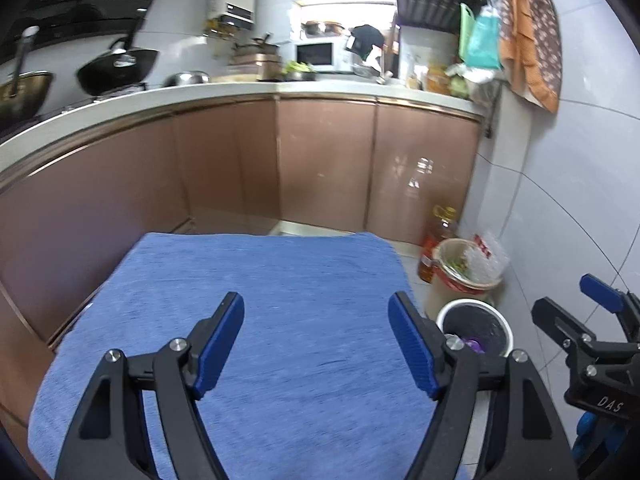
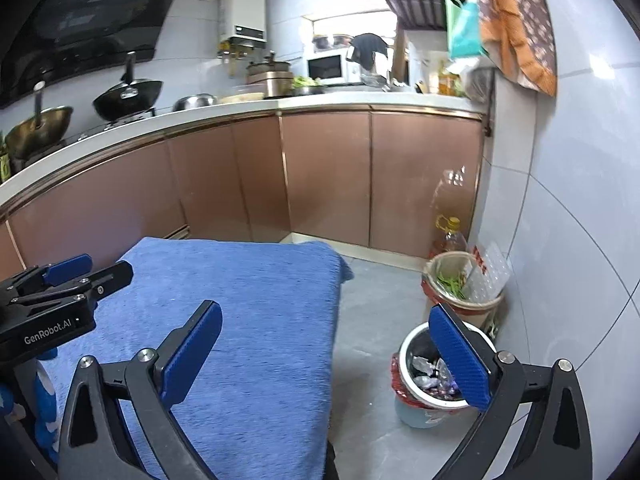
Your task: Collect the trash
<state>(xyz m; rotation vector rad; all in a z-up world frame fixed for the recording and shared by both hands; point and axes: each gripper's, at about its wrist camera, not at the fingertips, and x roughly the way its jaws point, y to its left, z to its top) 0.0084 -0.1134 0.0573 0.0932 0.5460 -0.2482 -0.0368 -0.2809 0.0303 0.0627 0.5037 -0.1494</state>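
Right wrist view: the right gripper (image 2: 328, 356) hangs with its 2 ribbed blue pads spread wide, nothing between them. Below sits a round white-rimmed trash bin (image 2: 434, 376) on the grey tiled floor, holding crumpled shiny purple wrappers (image 2: 430, 372). Just behind it, a tan bin (image 2: 464, 280) holds green scraps and clear plastic. To the left lies a soft, nubby blue cloth (image 2: 256, 320) over a flat surface. The left gripper (image 1: 316, 344) hovers over that cloth, jaws also wide and empty. Farther back stand glossy copper cabinet doors (image 2: 328, 176).
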